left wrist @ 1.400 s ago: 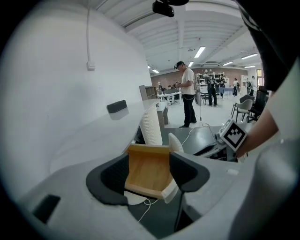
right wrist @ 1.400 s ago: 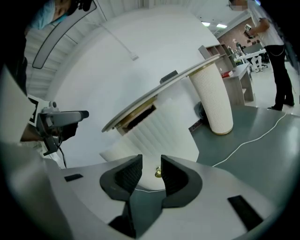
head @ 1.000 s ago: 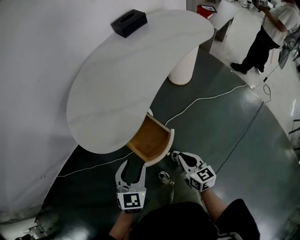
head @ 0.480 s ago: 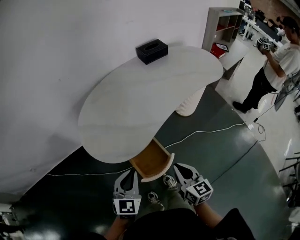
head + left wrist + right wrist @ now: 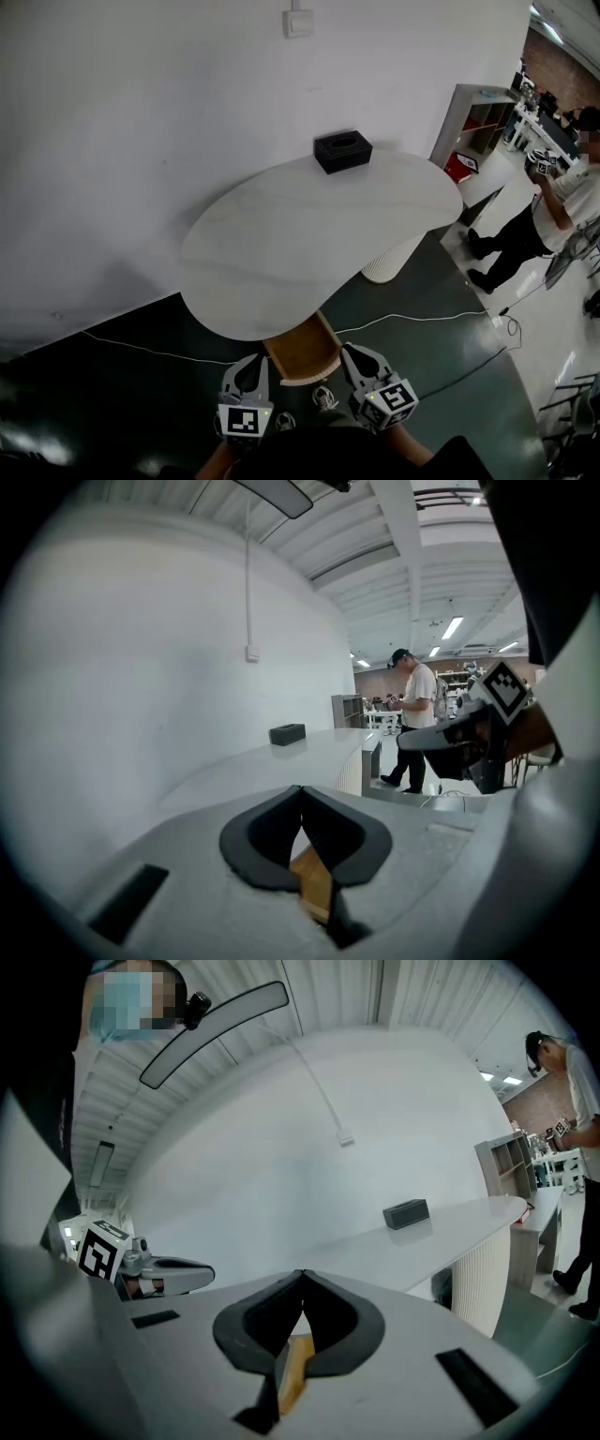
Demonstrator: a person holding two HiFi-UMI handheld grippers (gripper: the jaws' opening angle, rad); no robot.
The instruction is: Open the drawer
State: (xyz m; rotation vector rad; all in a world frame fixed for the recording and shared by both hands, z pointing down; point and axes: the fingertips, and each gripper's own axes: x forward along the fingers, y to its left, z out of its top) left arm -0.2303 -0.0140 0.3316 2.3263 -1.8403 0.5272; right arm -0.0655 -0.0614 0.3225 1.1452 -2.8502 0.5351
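The wooden drawer stands pulled out from under the white kidney-shaped table top. My left gripper hovers just left of the drawer front and my right gripper just right of it; neither touches it. In the left gripper view the left gripper has just closed its jaws, tip to tip, with nothing between them. The right gripper is shut and empty as well. Drawer wood shows below the left jaws, and the drawer below the right jaws.
A black tissue box sits at the table's far edge by the white wall. A ribbed white pedestal carries the table. A white cable runs over the dark floor. A person stands at the right near a shelf.
The left jaws, wide open a second ago, have shut on nothing. Both grippers have risen away from the drawer, and the head view has tilted up, showing more wall.
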